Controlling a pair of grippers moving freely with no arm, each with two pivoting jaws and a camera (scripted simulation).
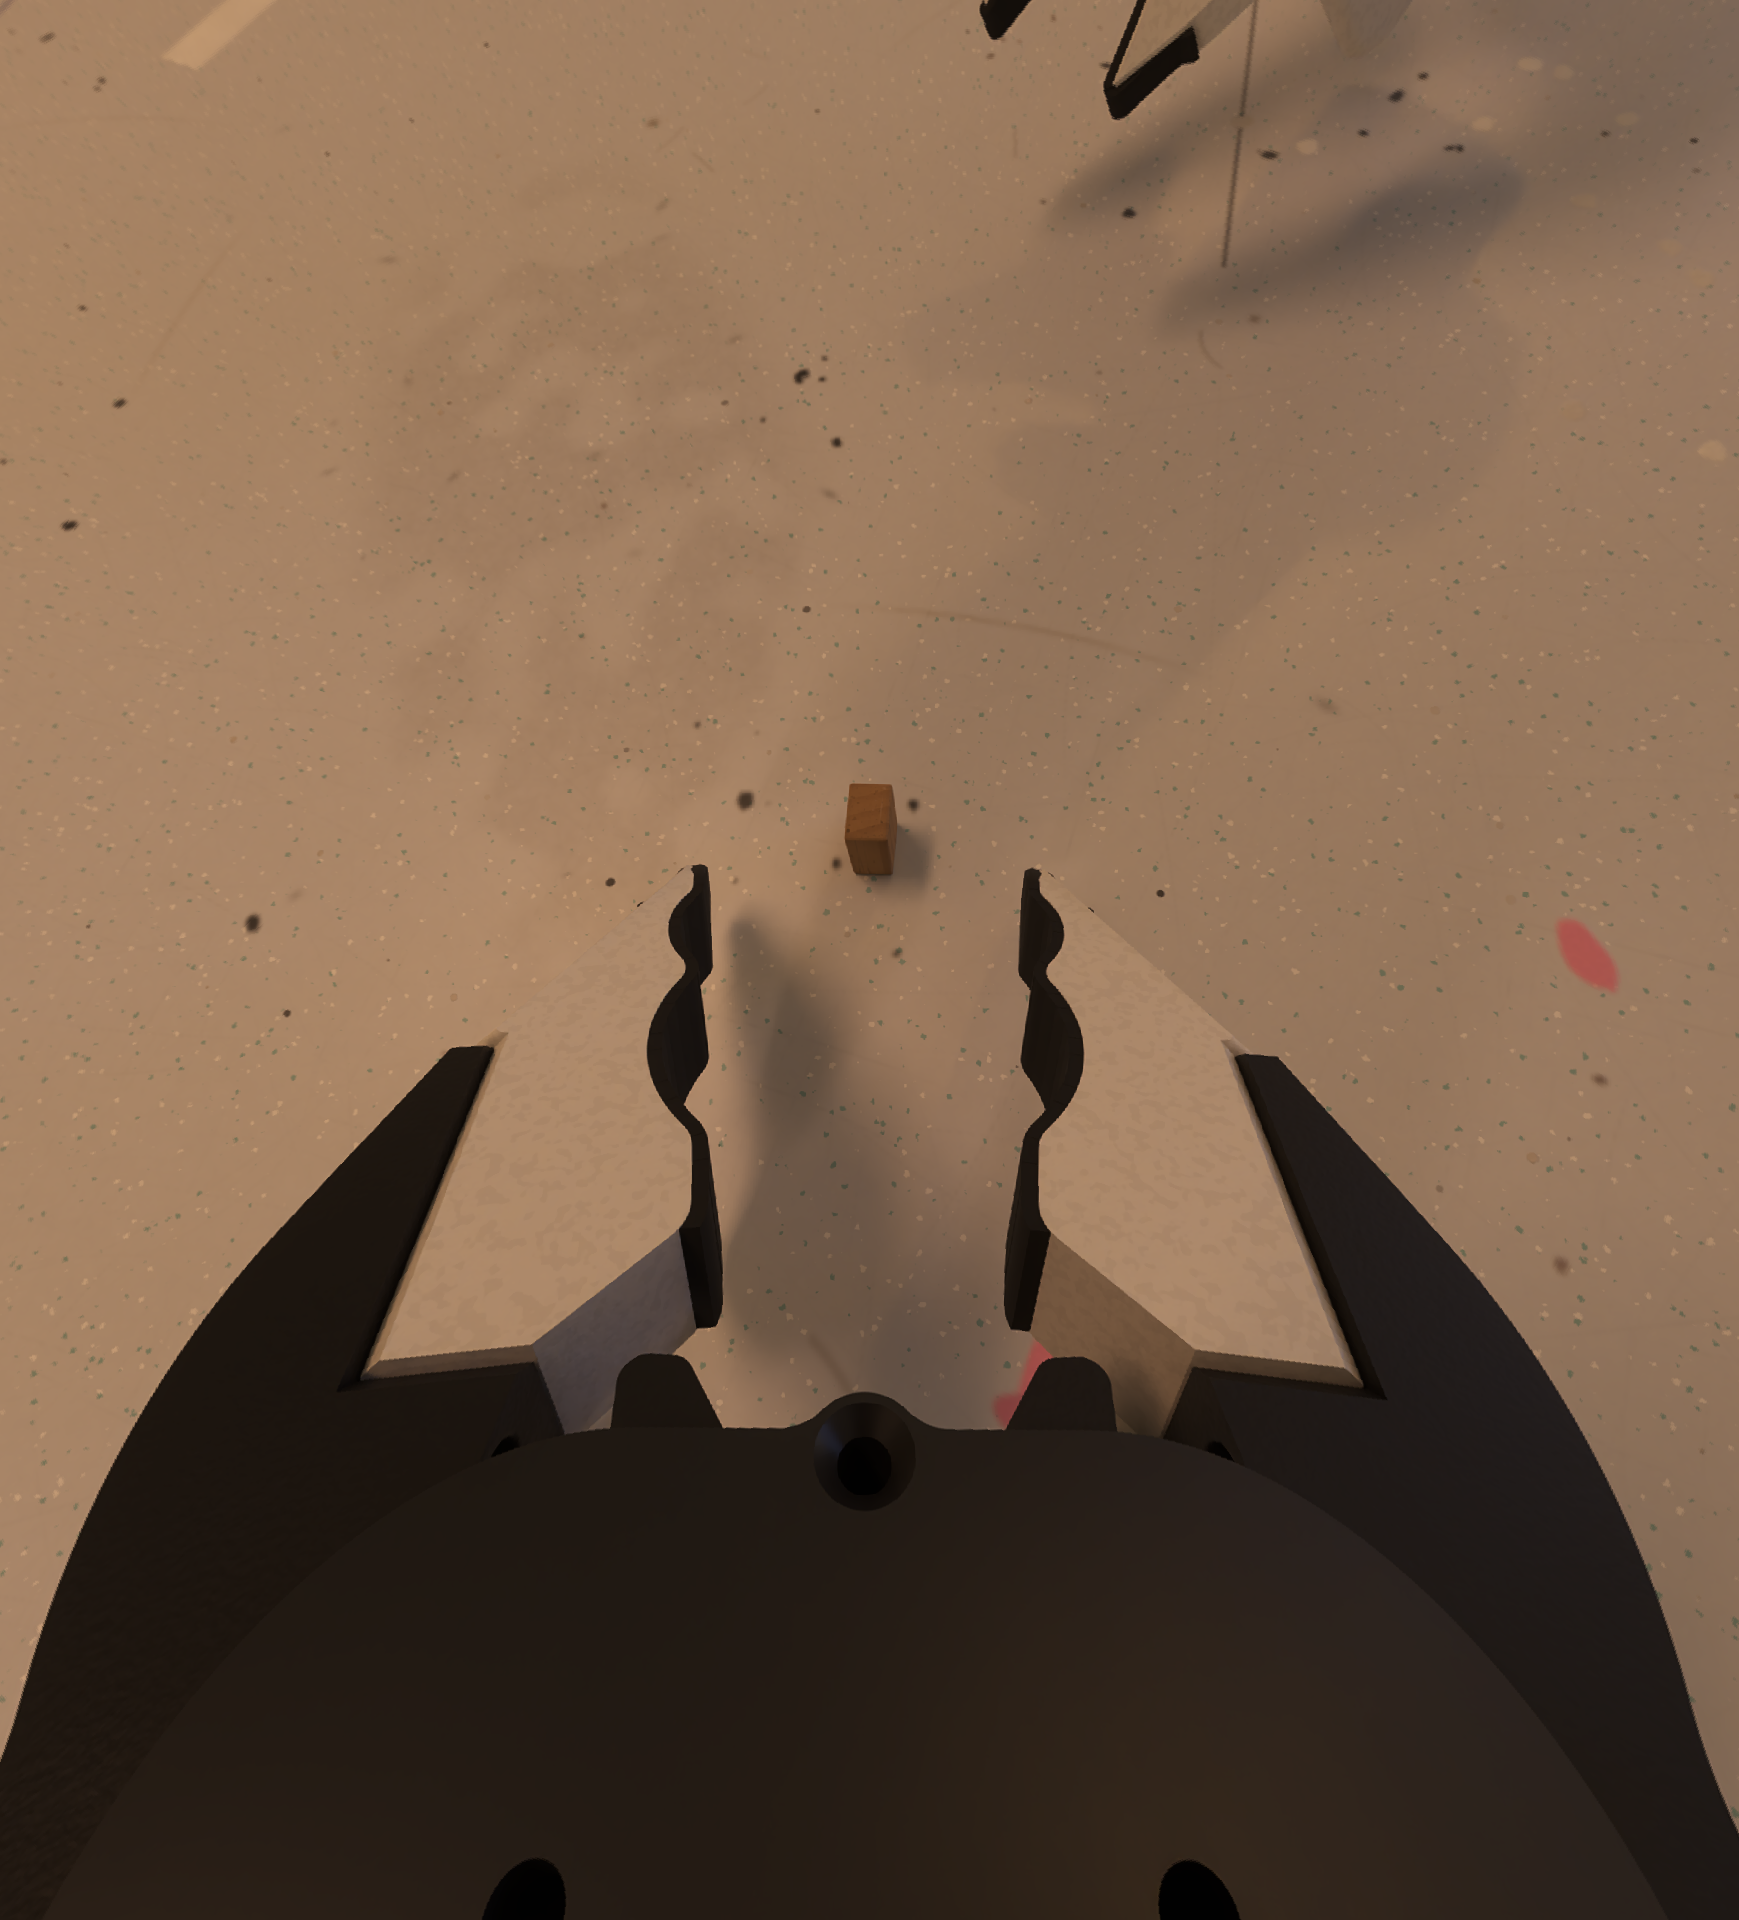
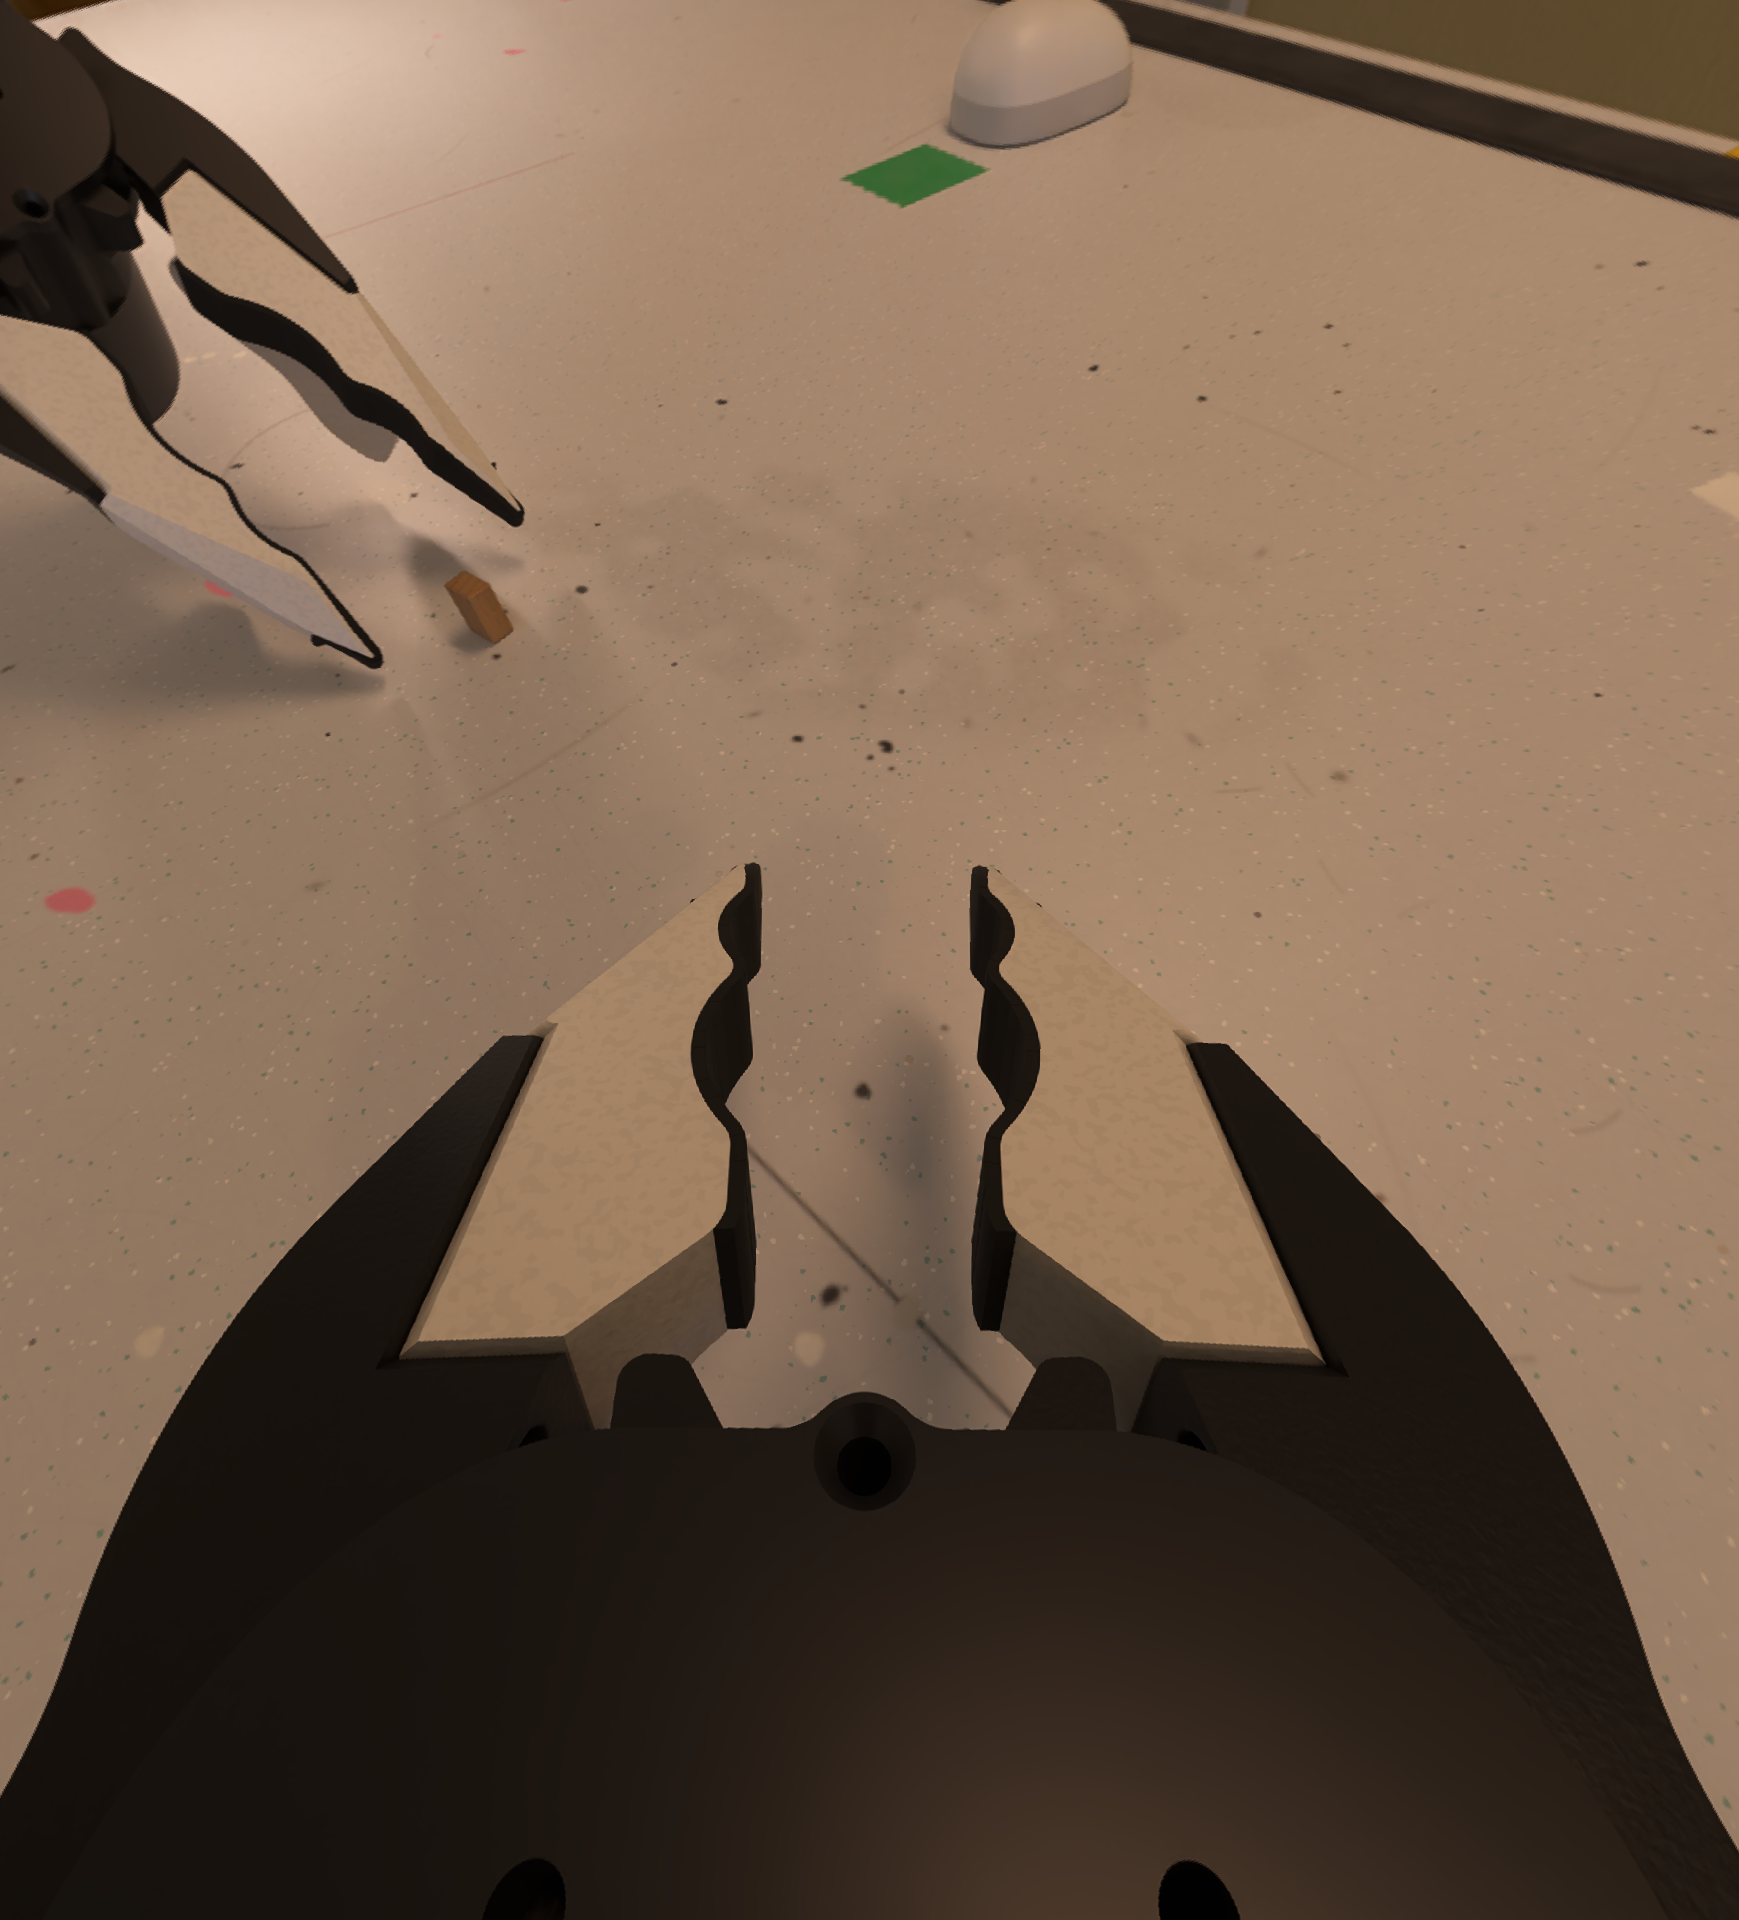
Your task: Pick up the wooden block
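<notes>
A small brown wooden block (image 1: 870,828) lies on the speckled beige table, just beyond my left gripper's tips and centred between them. My left gripper (image 1: 865,883) is open and empty, hovering above the table. In the right wrist view the block (image 2: 479,605) lies at the left, with the left gripper (image 2: 444,587) angled down at it, its tips either side and slightly short of it. My right gripper (image 2: 865,878) is open and empty, far from the block, over bare table. The right gripper's fingertips (image 1: 1145,62) show at the top of the left wrist view.
A white domed object (image 2: 1039,73) stands at the far edge of the table, with a green square patch (image 2: 915,175) in front of it. A dark raised rim (image 2: 1467,114) runs along the far right edge. Pink spots (image 1: 1586,954) and dark specks mark the surface.
</notes>
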